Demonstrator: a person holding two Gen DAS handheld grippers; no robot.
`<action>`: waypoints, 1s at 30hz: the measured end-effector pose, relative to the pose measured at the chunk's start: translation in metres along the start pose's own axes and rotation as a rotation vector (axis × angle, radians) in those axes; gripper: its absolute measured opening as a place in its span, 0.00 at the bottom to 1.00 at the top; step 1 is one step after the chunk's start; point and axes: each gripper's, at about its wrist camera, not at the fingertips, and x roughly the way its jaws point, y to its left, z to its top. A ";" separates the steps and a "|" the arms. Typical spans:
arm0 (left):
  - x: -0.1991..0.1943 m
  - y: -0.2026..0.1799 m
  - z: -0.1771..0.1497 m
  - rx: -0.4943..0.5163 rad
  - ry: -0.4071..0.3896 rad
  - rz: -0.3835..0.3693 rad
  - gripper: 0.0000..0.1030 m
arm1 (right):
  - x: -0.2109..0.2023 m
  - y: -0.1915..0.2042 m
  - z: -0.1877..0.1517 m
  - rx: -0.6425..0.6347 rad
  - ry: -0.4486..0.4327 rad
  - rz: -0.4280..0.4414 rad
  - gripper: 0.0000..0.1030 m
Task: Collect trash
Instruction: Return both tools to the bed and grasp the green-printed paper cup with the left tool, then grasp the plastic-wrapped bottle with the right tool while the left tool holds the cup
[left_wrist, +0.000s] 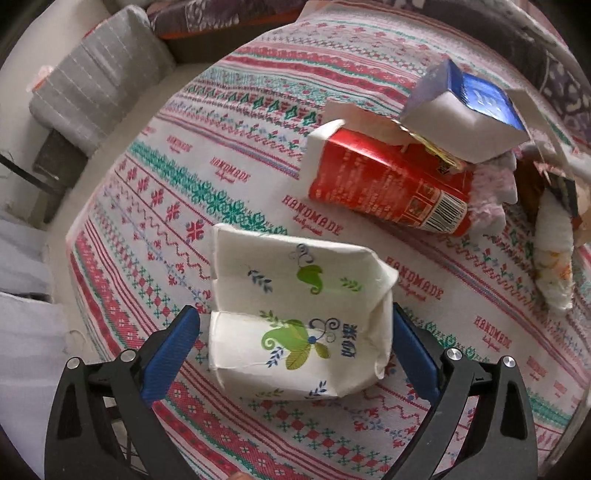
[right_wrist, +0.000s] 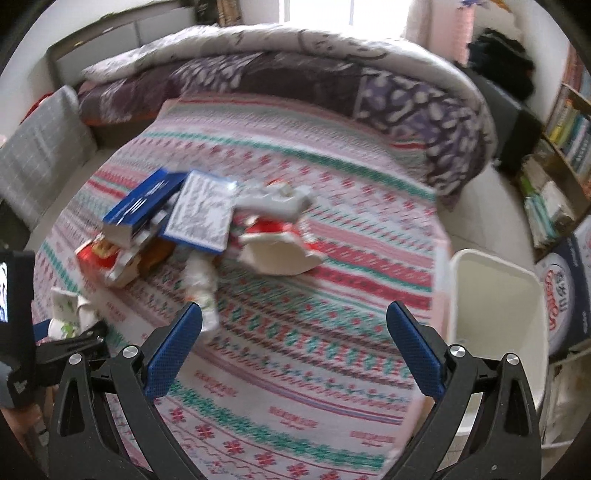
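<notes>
The left gripper (left_wrist: 295, 332) is spread wide around a crushed white carton (left_wrist: 295, 321) with green leaves, one blue finger (left_wrist: 173, 354) on each side, not squeezing it. Past it lies a red carton (left_wrist: 388, 181) with a blue box (left_wrist: 476, 110) piled on top, and crumpled paper (left_wrist: 554, 266) sits to the right. All of it rests on a table with a red and green patterned cloth (left_wrist: 155, 206). The right gripper (right_wrist: 295, 332) is wide too and holds nothing. A white bin (right_wrist: 498, 314) stands just beside the table's right edge, a quilted bed (right_wrist: 295, 74) sits behind, and bookshelves (right_wrist: 561, 133) are far right
</notes>
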 end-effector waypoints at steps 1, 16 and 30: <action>0.000 0.003 0.000 -0.009 0.001 -0.011 0.90 | 0.003 0.003 0.000 -0.004 0.011 0.010 0.93; -0.025 0.048 -0.003 -0.069 -0.073 -0.105 0.74 | 0.047 0.061 -0.002 -0.095 0.089 0.065 0.91; -0.053 0.086 -0.005 -0.159 -0.133 -0.127 0.74 | 0.069 0.075 -0.002 -0.074 0.130 0.053 0.25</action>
